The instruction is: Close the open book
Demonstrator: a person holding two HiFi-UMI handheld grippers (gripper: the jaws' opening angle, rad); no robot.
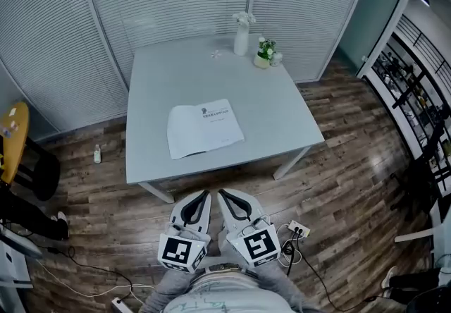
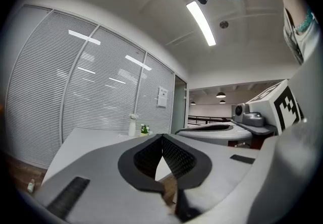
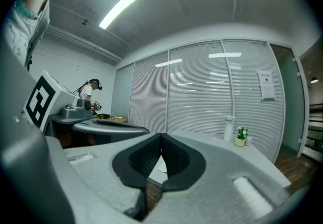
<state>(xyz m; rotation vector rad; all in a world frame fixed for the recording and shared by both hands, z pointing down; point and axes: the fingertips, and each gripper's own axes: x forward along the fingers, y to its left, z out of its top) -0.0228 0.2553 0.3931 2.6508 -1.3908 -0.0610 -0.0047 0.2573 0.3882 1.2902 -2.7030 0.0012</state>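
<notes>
The book [image 1: 204, 128] lies open and flat on the grey table [image 1: 211, 79], near its front edge, white pages up and some print on the right page. Both grippers hang side by side over the wooden floor in front of the table, short of its edge and pointing toward it. My left gripper [image 1: 205, 195] is shut with nothing held; its pads meet at the tip [image 2: 162, 136]. My right gripper [image 1: 221, 194] is also shut and empty, its pads closed together [image 3: 162, 134].
A white vase [image 1: 242, 37] and a small potted plant [image 1: 264, 52] stand at the table's far edge. On the floor lie a small bottle [image 1: 97, 154] at left and a power strip [image 1: 297, 228] with cables at right. A yellow stool [image 1: 10, 137] stands far left.
</notes>
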